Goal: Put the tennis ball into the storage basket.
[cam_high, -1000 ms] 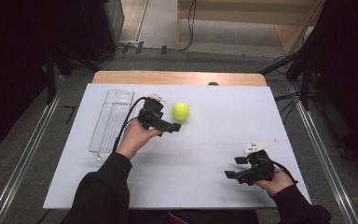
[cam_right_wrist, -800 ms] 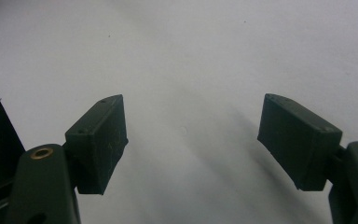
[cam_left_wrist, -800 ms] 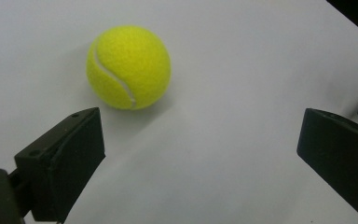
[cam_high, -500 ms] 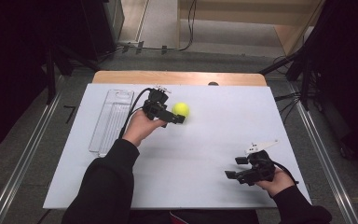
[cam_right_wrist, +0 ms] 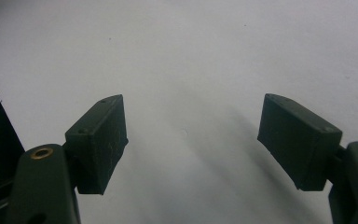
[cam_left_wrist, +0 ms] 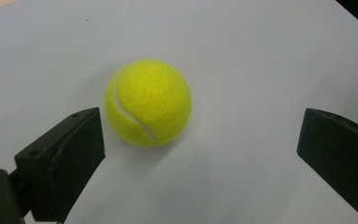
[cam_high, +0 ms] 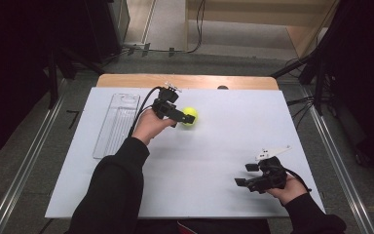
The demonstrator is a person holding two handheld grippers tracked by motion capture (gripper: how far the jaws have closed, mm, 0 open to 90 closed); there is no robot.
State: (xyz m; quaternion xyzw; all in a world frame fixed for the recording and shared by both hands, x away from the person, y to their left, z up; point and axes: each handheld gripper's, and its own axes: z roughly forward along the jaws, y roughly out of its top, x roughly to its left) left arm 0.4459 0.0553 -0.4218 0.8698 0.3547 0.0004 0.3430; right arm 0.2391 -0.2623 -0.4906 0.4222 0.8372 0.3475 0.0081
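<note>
in the high view there is one tennis ball [cam_high: 190,116], two grippers, one clear plastic tray [cam_high: 117,125] and one white table [cam_high: 233,141]. the ball is round, fuzzy and yellow-green, resting on the matte tabletop toward its far edge. the left gripper [cam_high: 178,117] is right at the ball's left side, black and blocky, with a dark cable curving back from it. the tray lies well to the left of the ball, long, rectangular and see-through. the right gripper [cam_high: 246,174] sits well apart from the ball, toward the near right corner, held low over the table, with a pale three-cornered plate on top. in the left gripper view, the single ball [cam_left_wrist: 148,102] shows one curved white seam across its felt; it lies between two black, square-edged jaws that are spread wide, the left jaw just beside the ball and the right jaw well clear, gripping nothing. in the right gripper view, two chunky black jaws with dull, slightly scuffed pads stand wide apart over bare white table [cam_right_wrist: 191,56], holding nothing, with soft shadows beneath them.
</note>
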